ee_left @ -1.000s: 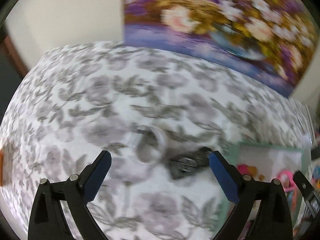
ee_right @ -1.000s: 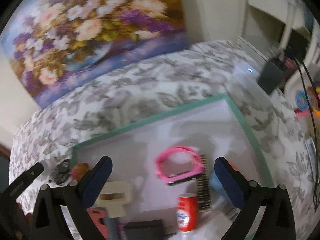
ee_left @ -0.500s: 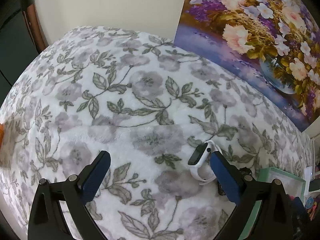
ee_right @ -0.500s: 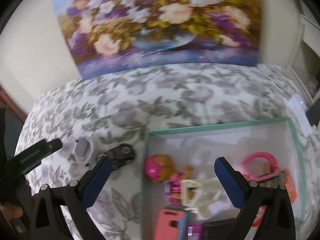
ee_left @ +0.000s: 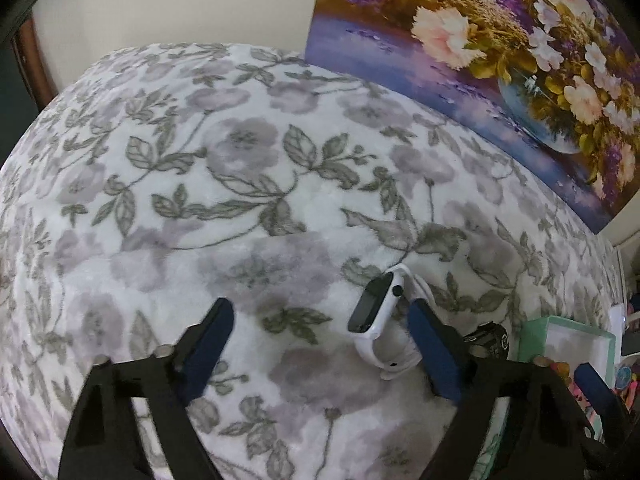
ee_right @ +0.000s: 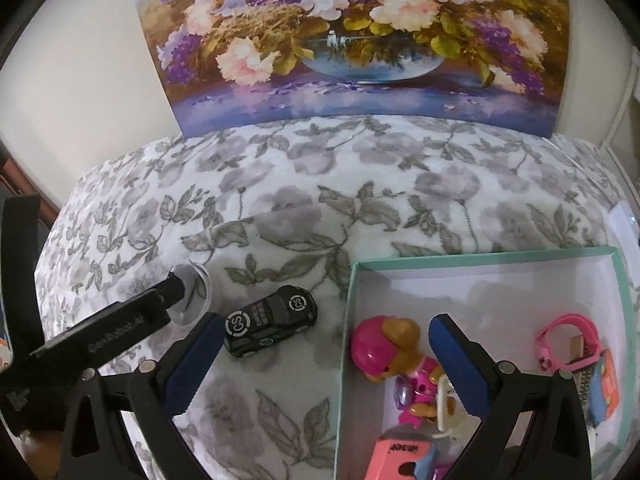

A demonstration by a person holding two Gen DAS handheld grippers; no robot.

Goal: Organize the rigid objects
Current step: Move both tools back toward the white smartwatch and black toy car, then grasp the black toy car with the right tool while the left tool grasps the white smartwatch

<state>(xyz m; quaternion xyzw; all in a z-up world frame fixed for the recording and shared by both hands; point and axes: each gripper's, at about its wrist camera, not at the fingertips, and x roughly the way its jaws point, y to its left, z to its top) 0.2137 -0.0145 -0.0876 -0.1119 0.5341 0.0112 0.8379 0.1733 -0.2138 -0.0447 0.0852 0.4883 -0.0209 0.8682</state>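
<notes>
A white smartwatch (ee_left: 378, 316) with a dark screen lies on the floral blanket, just inside the right finger of my open left gripper (ee_left: 320, 344). It shows partly behind the left gripper's finger in the right wrist view (ee_right: 196, 292). A black toy car (ee_right: 270, 320) lies beside it, left of the mint-edged box (ee_right: 348, 320); it peeks out in the left wrist view (ee_left: 490, 340). My right gripper (ee_right: 322, 364) is open and empty, straddling the box's left wall above the car.
The box holds a pink-helmet toy figure (ee_right: 384, 350), a pink watch (ee_right: 568, 344), a pink case (ee_right: 404, 456) and other small items. A flower painting (ee_right: 352, 40) leans on the wall behind the bed. The blanket (ee_left: 200, 200) spreads left.
The left gripper has shifted so the white watch now sits between its fingers. The right gripper has swung left, bringing the toy car and box wall between its fingers.
</notes>
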